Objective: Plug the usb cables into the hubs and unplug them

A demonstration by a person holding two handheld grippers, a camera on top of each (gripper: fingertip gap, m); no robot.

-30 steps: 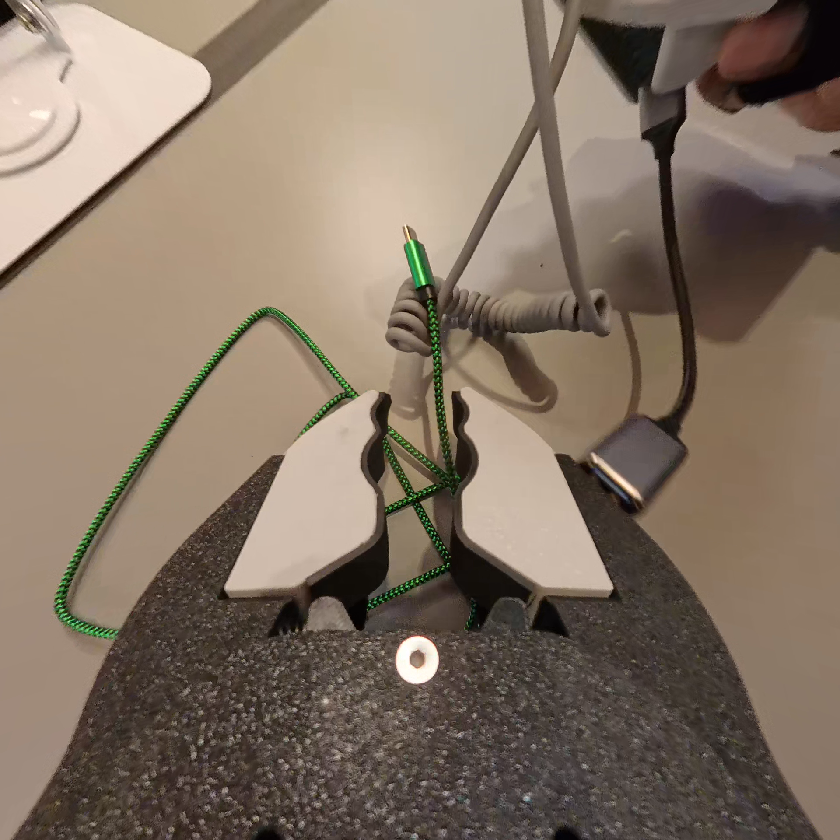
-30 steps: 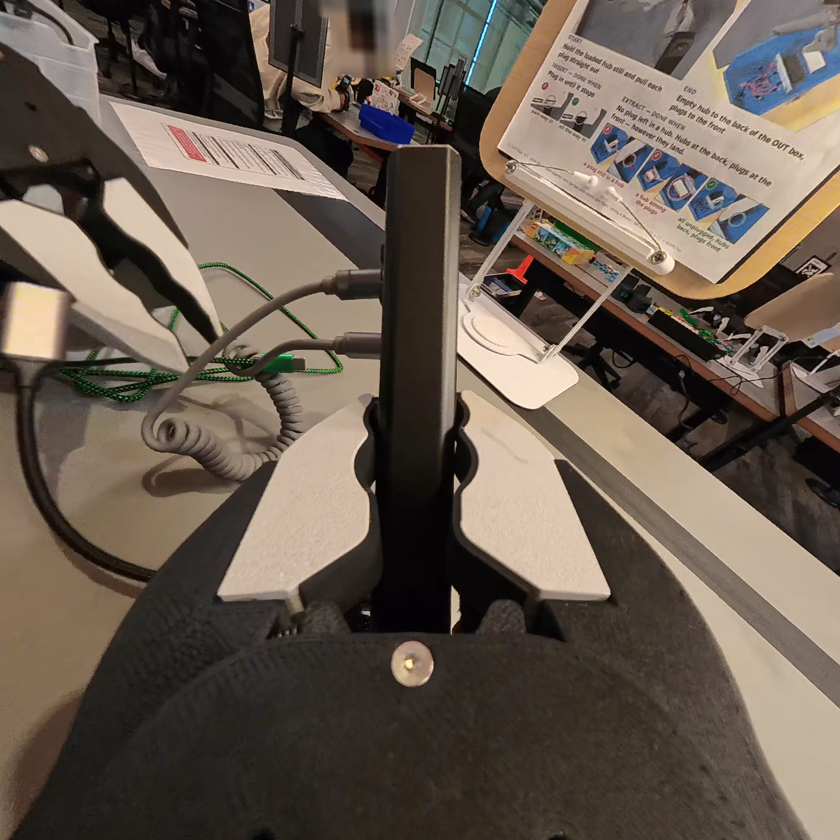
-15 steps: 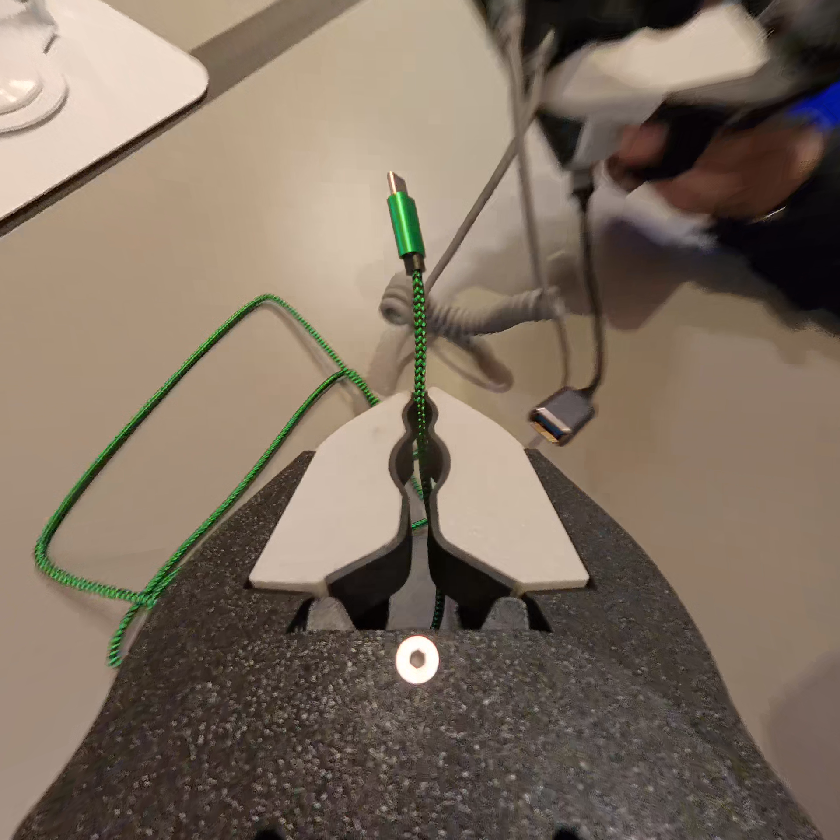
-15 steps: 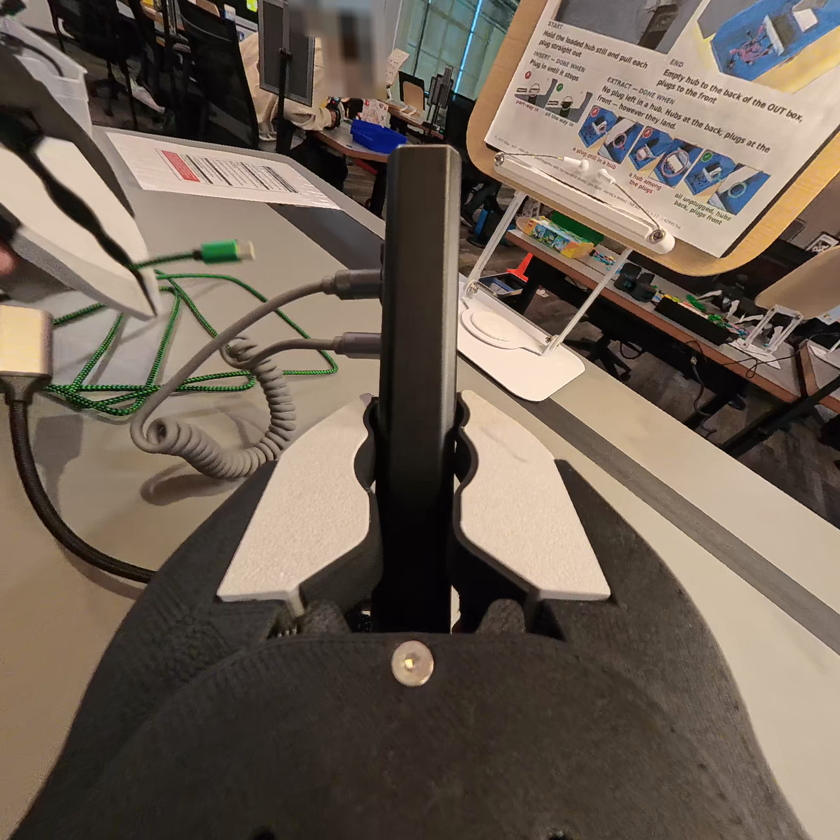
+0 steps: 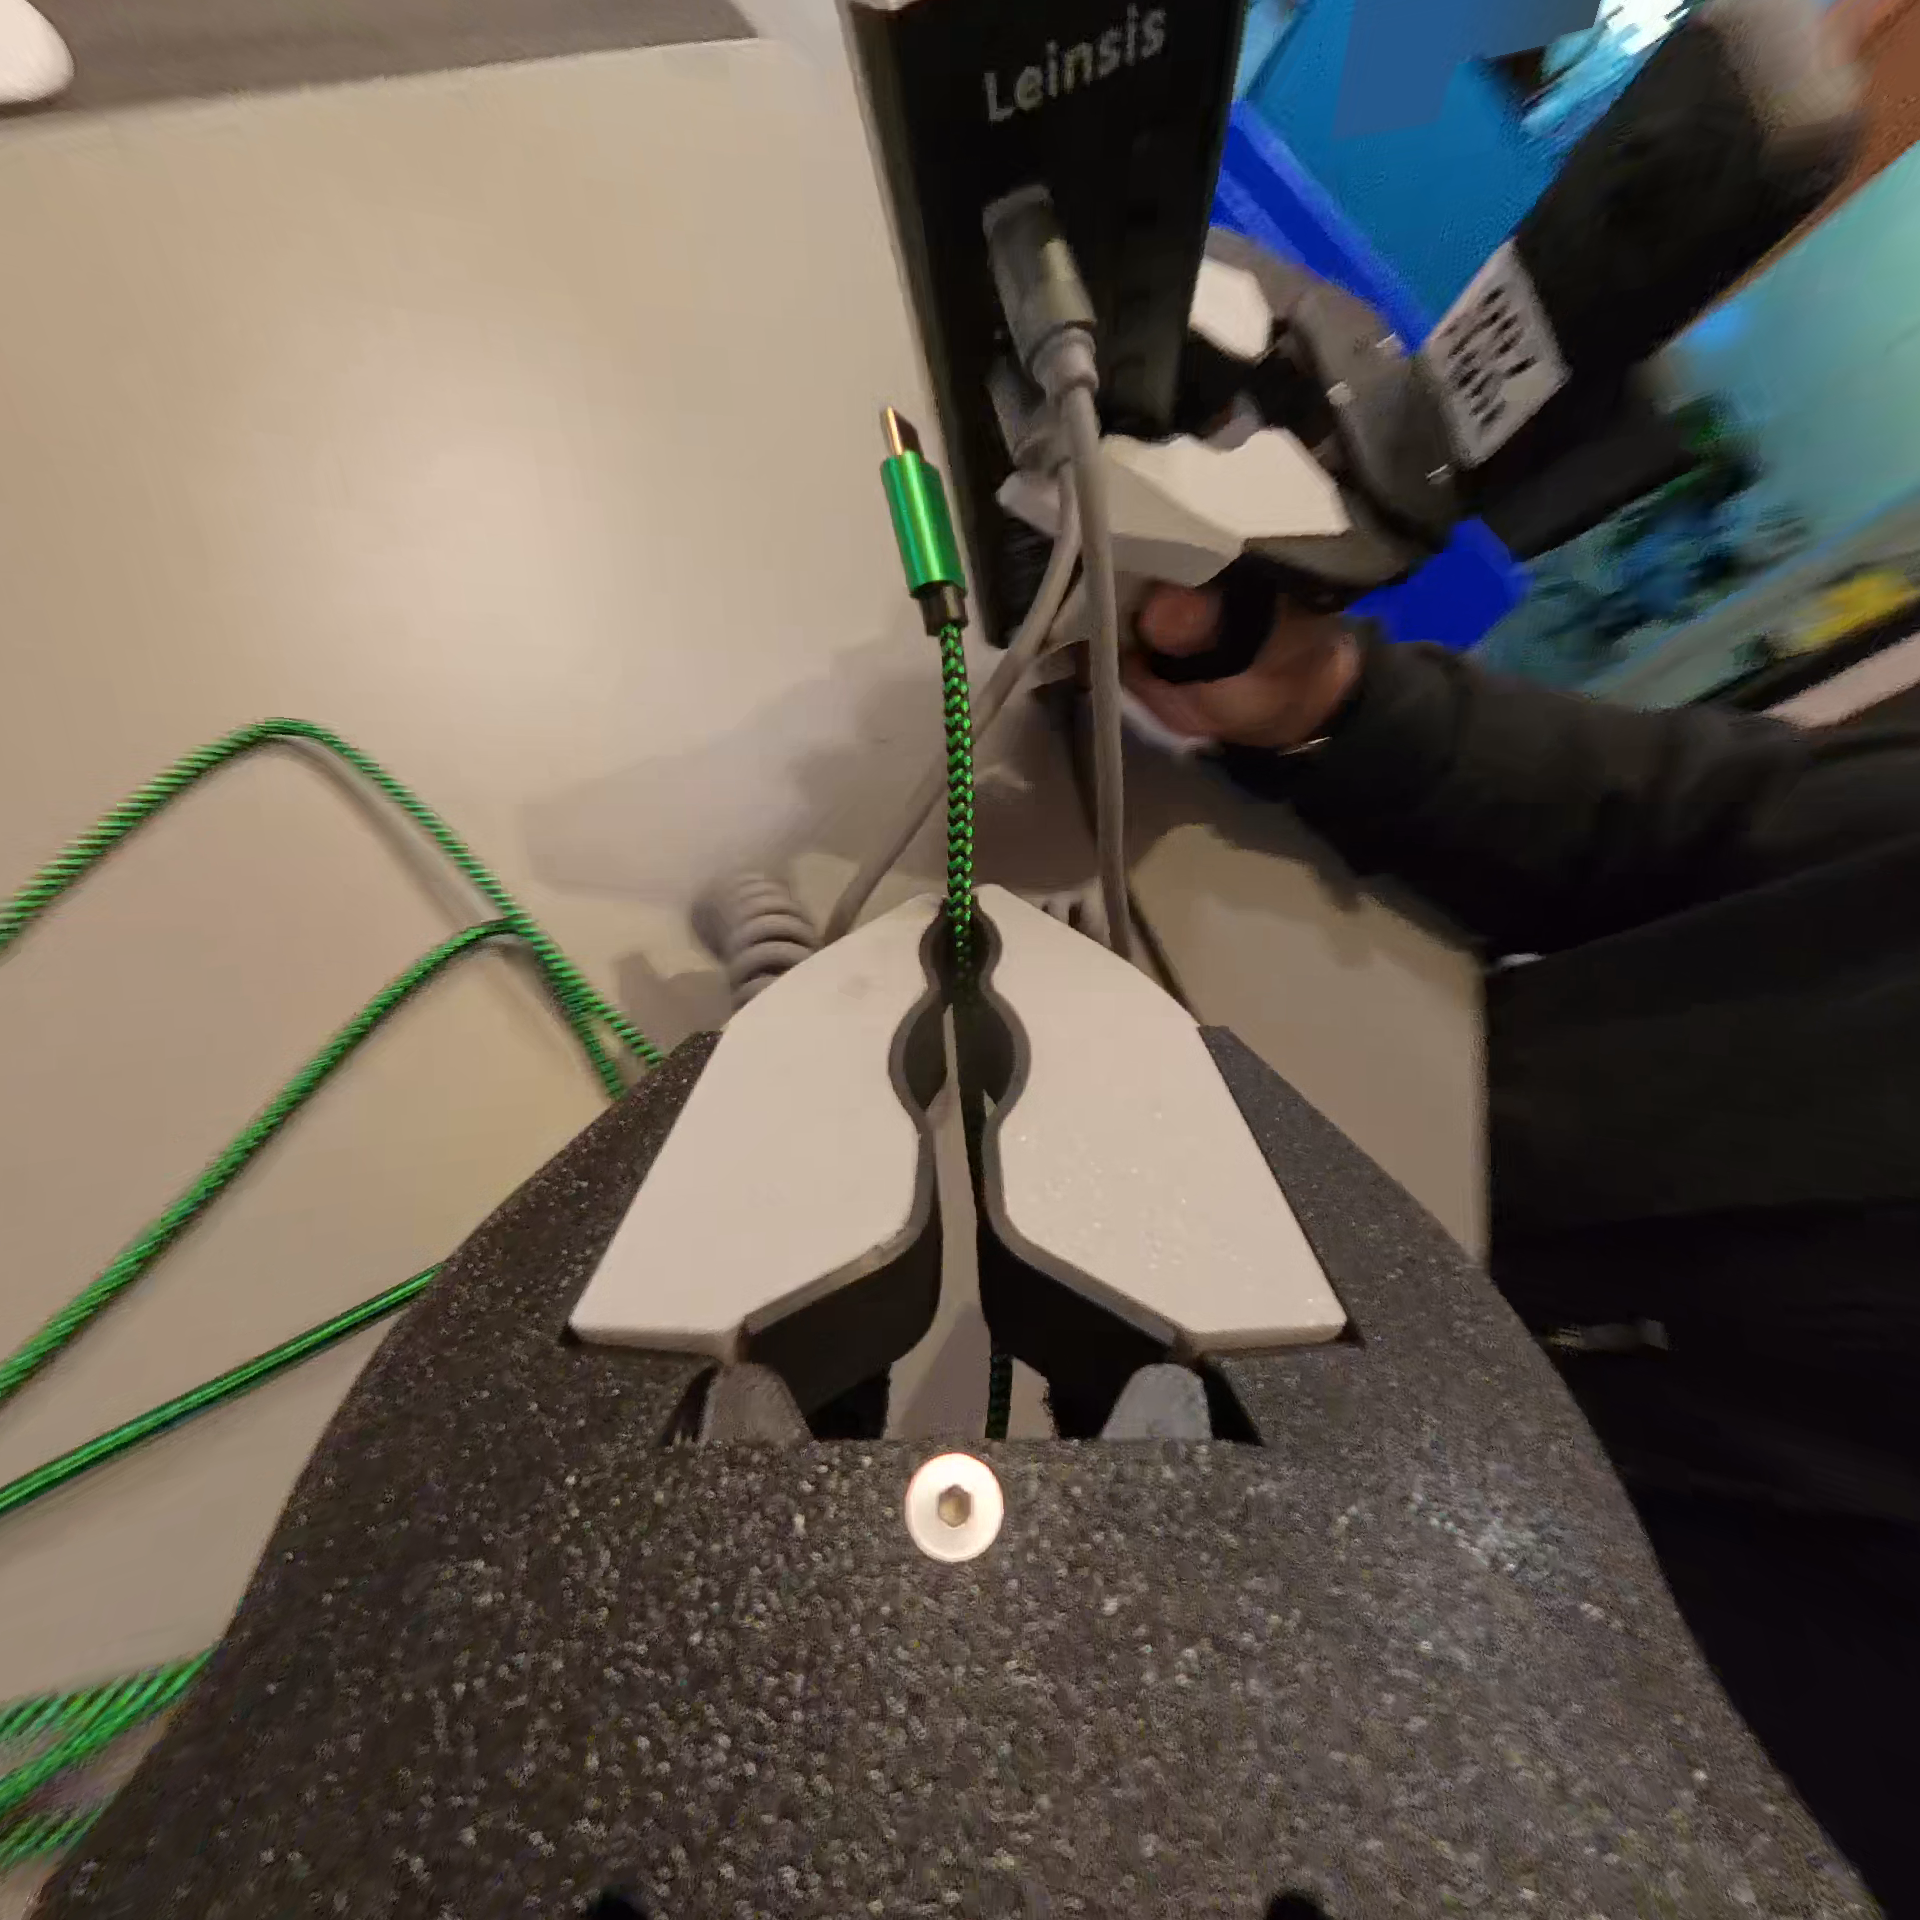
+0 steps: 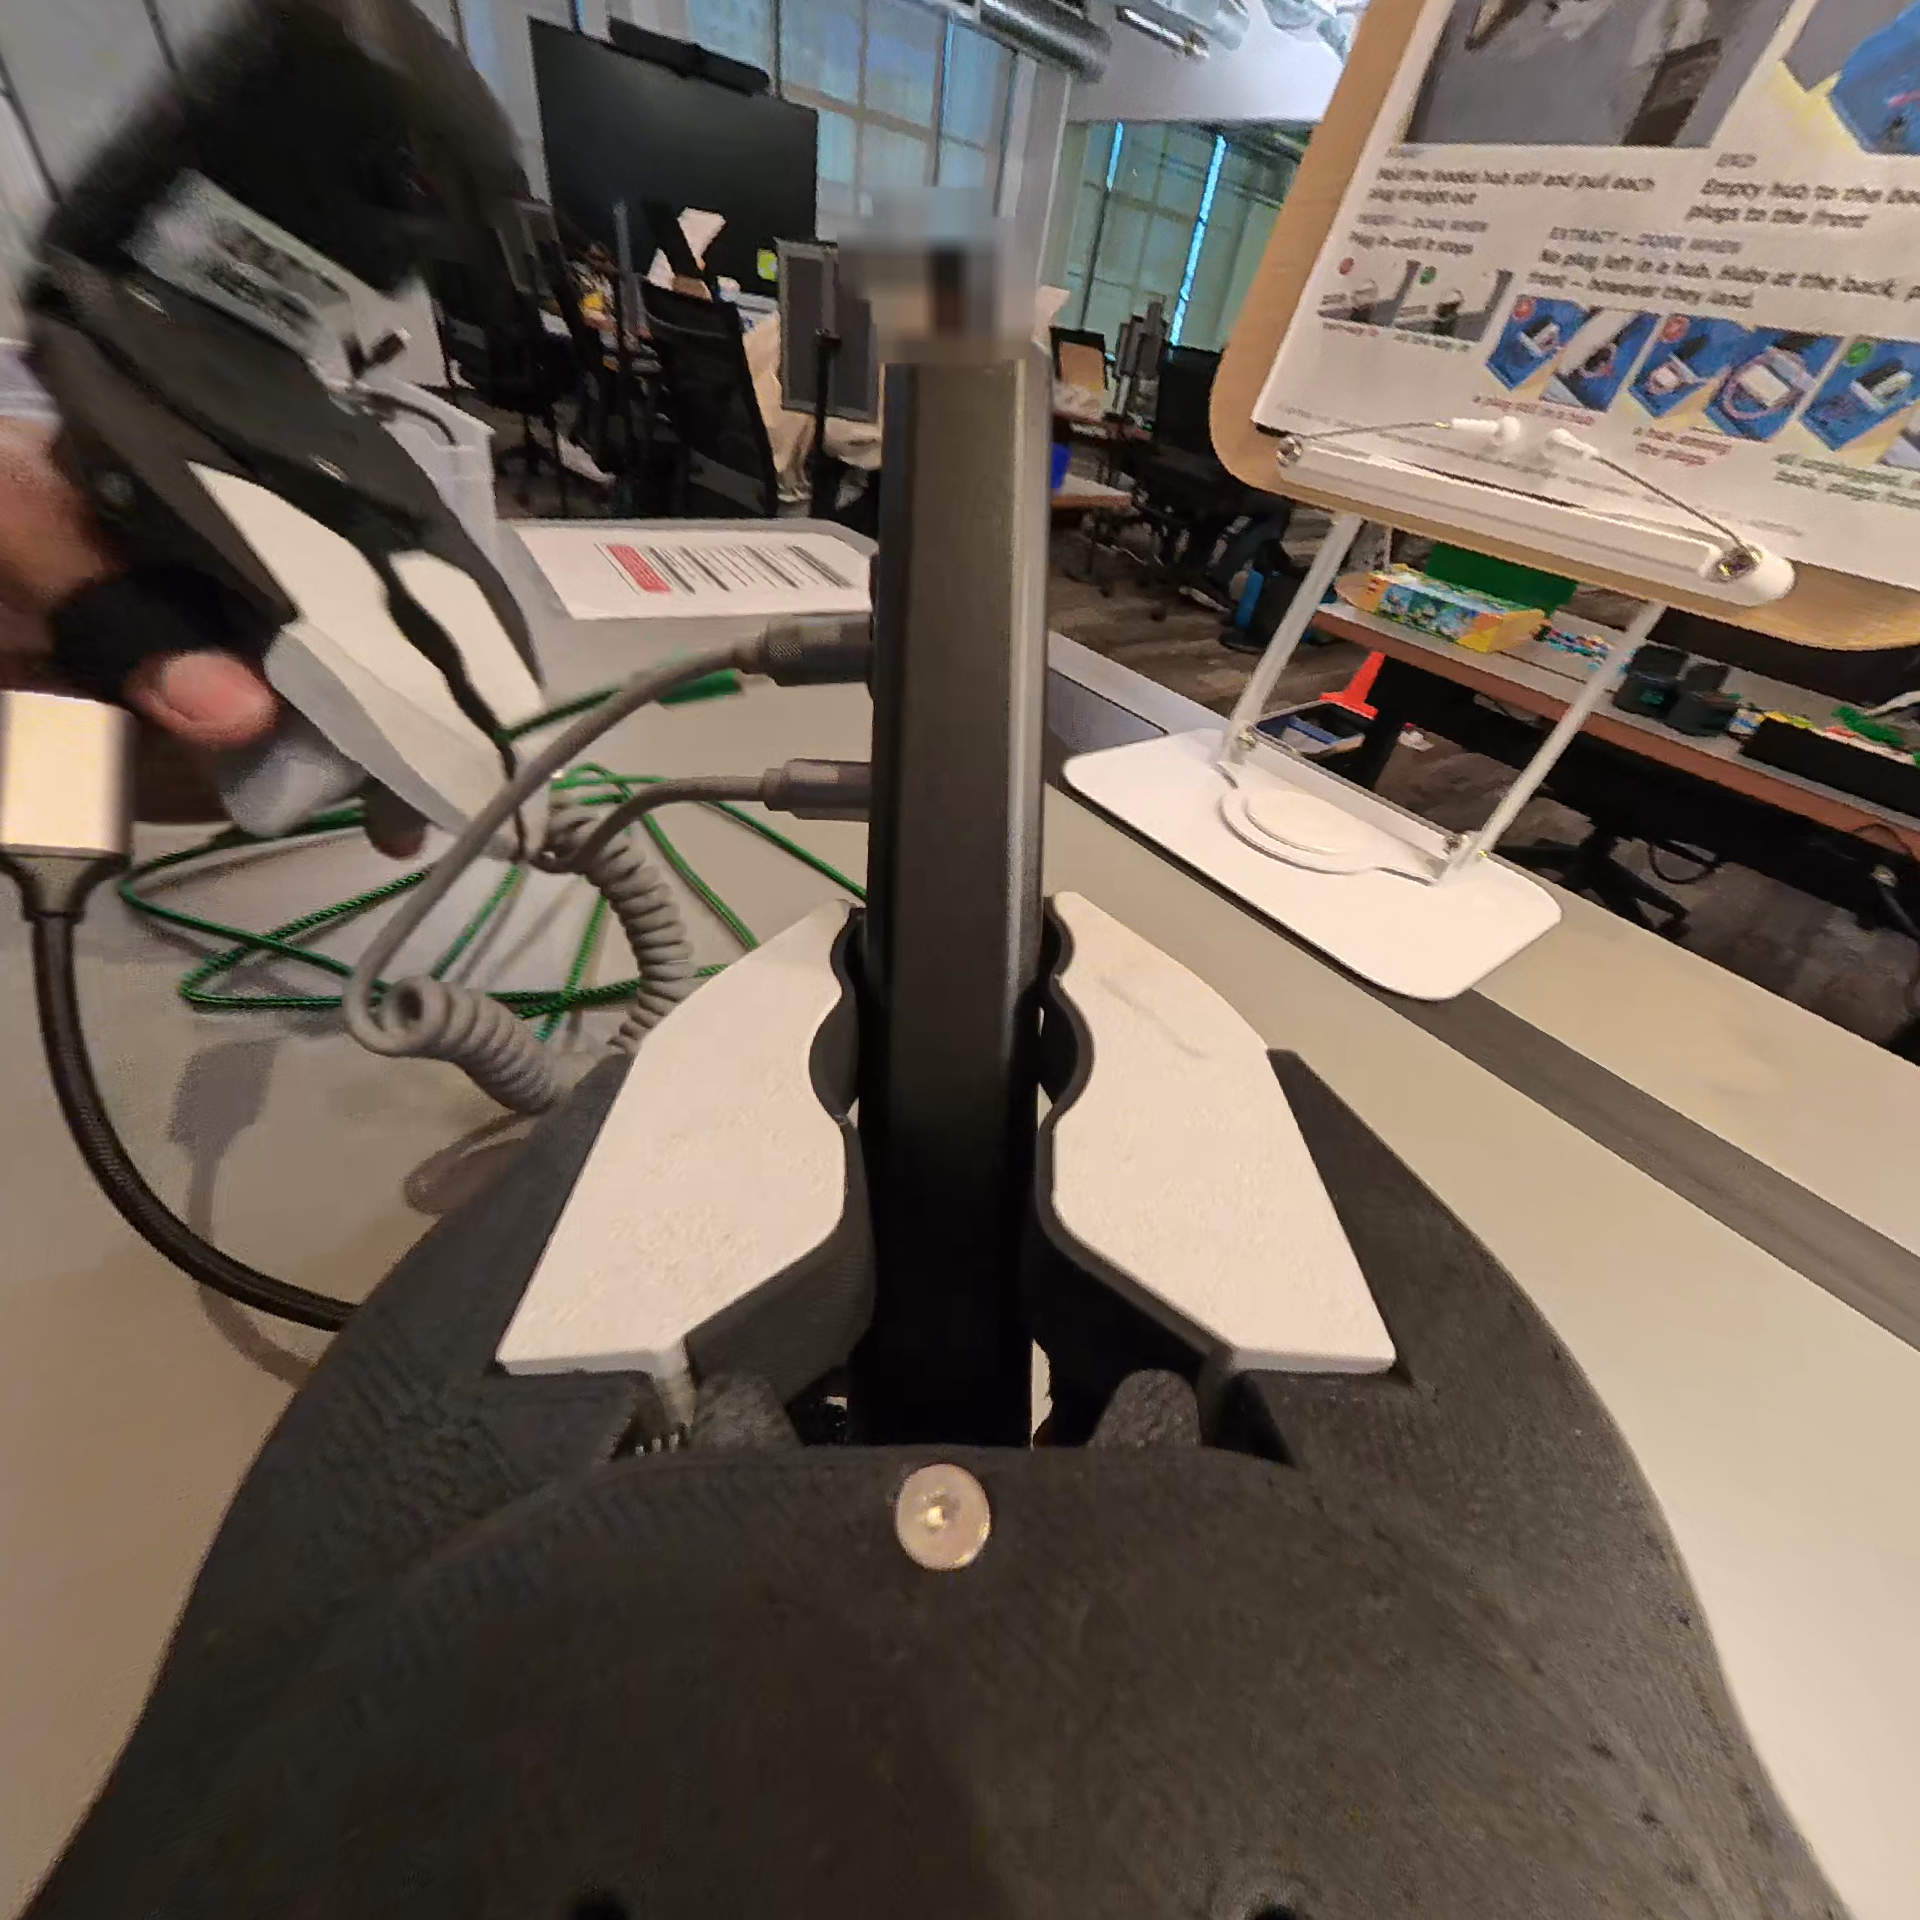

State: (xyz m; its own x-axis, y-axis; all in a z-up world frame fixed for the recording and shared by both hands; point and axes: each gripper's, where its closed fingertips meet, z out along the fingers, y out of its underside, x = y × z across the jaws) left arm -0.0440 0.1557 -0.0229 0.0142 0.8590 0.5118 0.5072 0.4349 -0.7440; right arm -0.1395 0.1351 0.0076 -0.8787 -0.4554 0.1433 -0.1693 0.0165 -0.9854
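green plug (image 5: 921, 525) now beside upright hub (image 5: 1049, 208), tip up, seemingly unplugged

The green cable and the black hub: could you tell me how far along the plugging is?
Done: two grey cables already sit in the black hub, which the right gripper clamps upright. In hand: the left gripper pinches the green cable, its plug beside the hub, uninserted. Left: inserting it, then unplugging.

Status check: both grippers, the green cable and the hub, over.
Left gripper shut on green cable, plug free beside black hub. Right gripper shut on hub. Two grey cables already plugged in, crowding the approach.
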